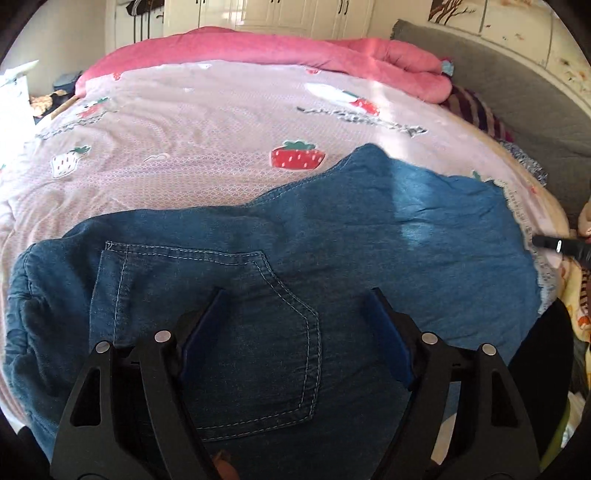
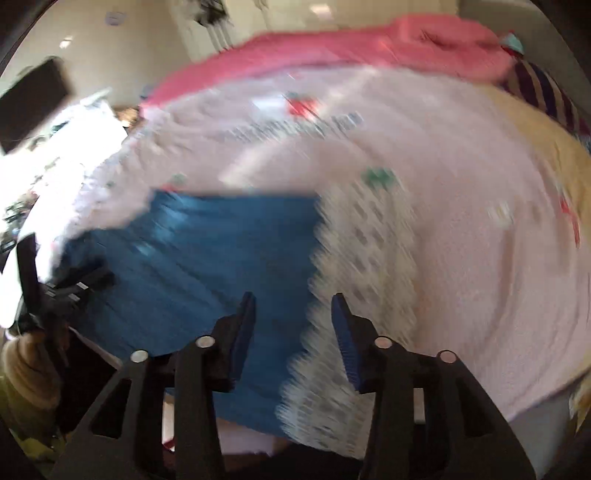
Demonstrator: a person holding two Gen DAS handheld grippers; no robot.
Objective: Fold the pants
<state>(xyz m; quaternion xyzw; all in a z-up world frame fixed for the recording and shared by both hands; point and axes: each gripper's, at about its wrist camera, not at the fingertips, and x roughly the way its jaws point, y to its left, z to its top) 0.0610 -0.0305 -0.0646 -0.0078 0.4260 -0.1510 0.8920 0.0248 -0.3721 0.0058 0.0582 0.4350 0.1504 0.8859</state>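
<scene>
Blue denim pants [image 1: 369, 229] lie spread across the bed, back pocket [image 1: 258, 332] facing up and white lace hem [image 1: 517, 210] at the right. My left gripper [image 1: 295, 295] hovers open over the pocket, its blue pads well apart and gripping nothing. The right wrist view is blurred. In it the pants [image 2: 207, 251] end in the lace hem [image 2: 354, 258], and my right gripper [image 2: 293, 297] stands open just above that edge with nothing pinched. The right gripper's tip [image 1: 557, 245] shows beyond the hem, and the left gripper [image 2: 70, 288] is at the far left.
The strawberry-print bedsheet [image 1: 184, 147] covers the bed. A rolled pink quilt [image 1: 295, 51] lies along the far side, with a striped cloth [image 1: 476, 110] and a grey padded headboard [image 1: 517, 85] at the right. White cupboards [image 1: 277, 14] stand behind. Clutter sits off the bed's left edge.
</scene>
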